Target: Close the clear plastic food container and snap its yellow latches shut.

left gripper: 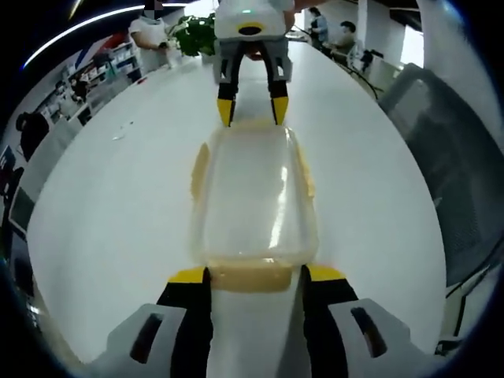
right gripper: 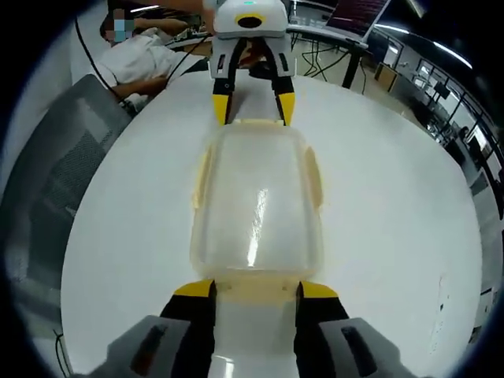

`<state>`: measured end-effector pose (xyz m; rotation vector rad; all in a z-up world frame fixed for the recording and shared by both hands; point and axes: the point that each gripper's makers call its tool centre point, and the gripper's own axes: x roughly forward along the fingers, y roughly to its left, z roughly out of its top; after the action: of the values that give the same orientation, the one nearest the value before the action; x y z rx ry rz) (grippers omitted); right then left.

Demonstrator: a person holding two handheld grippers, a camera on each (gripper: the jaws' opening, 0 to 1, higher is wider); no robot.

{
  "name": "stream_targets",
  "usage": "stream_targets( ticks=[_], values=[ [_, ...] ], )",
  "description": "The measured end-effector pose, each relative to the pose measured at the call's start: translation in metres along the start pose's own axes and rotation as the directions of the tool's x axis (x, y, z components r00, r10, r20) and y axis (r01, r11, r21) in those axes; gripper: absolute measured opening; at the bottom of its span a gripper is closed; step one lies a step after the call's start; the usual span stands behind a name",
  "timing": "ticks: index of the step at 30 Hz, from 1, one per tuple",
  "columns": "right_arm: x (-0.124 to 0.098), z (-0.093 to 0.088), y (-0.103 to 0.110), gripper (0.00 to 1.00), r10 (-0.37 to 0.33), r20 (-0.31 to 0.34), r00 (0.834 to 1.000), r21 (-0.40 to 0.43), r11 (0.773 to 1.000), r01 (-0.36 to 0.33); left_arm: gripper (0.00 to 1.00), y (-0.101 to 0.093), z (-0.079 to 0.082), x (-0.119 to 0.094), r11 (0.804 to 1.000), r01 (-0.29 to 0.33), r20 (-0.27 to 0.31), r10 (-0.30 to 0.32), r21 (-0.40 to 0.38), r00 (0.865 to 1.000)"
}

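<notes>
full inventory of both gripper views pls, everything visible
container: 1, clear plastic, lid on, lying on the table between the two grippers
latches: 4, pale yellow, one on each side of the container; end ones sit between the jaws
table: 1, white, under the container
office chair: 1, grey mesh, at the table edge
plant: 1, green, far end of the table
people: several, seated or standing in the background
left gripper: black with yellow tips, astride one end latch
right gripper: same, astride the opposite end latch
</notes>
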<state>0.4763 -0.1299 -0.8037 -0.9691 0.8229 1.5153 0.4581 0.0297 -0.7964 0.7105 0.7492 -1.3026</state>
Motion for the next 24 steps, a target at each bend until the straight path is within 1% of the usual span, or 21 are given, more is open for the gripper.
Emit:
stream_targets(
  ticks=[1,2,6,8,9,11,13,14,15,18,19,21,24],
  values=[
    [0.0000,0.0005,0.0014,0.38,0.005,0.001,1.000,-0.012,1.000,-0.005,0.38,0.0010,-0.0012,-0.0008,1.000,-0.008,-0.004,0.008,-0.007,1.000],
    [0.0009,0.0003,0.0005,0.38,0.002,-0.006,1.000,0.002,1.000,-0.002,0.38,0.0008,-0.0010,-0.0005,1.000,-0.005,-0.003,0.005,-0.005,1.000],
    [0.0023,0.0014,0.0002,0.38,0.003,-0.033,0.999,0.006,1.000,-0.002,0.38,0.0012,-0.0012,0.0005,1.000,-0.002,-0.013,0.002,-0.006,1.000],
    [0.0027,0.0016,-0.0001,0.38,0.004,-0.062,0.998,0.009,1.000,-0.003,0.38,0.0006,-0.0010,0.0008,1.000,-0.003,-0.023,0.003,-0.003,1.000],
    [0.0026,0.0011,-0.0002,0.38,0.006,-0.086,0.996,0.004,1.000,-0.006,0.39,-0.0002,-0.0010,0.0008,1.000,-0.005,-0.033,0.005,-0.017,0.999],
    [0.0030,0.0017,-0.0007,0.38,0.012,-0.103,0.995,-0.007,1.000,-0.013,0.39,-0.0004,-0.0008,0.0008,1.000,-0.008,-0.041,0.008,-0.012,0.999],
    [0.0020,0.0003,-0.0010,0.38,0.016,-0.107,0.994,-0.014,1.000,-0.018,0.39,-0.0007,-0.0013,0.0016,1.000,-0.006,-0.065,0.004,-0.028,0.998],
    [0.0014,-0.0005,-0.0011,0.38,0.017,-0.103,0.995,-0.016,1.000,-0.019,0.39,-0.0005,-0.0009,0.0024,1.000,-0.005,-0.071,0.004,-0.021,0.998],
    [0.0014,-0.0010,-0.0015,0.39,0.018,-0.087,0.996,-0.017,1.000,-0.019,0.39,-0.0006,-0.0007,0.0021,1.000,-0.005,-0.076,0.003,-0.017,0.997],
    [0.0004,-0.0011,-0.0008,0.39,0.014,-0.052,0.999,-0.006,1.000,-0.014,0.39,-0.0001,-0.0013,0.0016,1.000,0.005,-0.076,-0.008,-0.030,0.997],
    [0.0004,-0.0008,-0.0006,0.38,0.013,-0.050,0.999,-0.006,1.000,-0.014,0.39,-0.0002,-0.0013,0.0016,1.000,0.007,-0.075,-0.009,-0.030,0.997],
    [0.0003,0.0005,0.0000,0.38,0.013,-0.053,0.999,-0.006,1.000,-0.014,0.39,-0.0004,-0.0020,0.0018,0.999,0.008,-0.075,-0.010,-0.031,0.997],
    [0.0018,0.0012,-0.0012,0.37,0.017,-0.103,0.995,-0.006,1.000,-0.017,0.39,-0.0009,-0.0017,0.0015,0.999,0.004,-0.082,-0.007,-0.038,0.997]
  ],
)
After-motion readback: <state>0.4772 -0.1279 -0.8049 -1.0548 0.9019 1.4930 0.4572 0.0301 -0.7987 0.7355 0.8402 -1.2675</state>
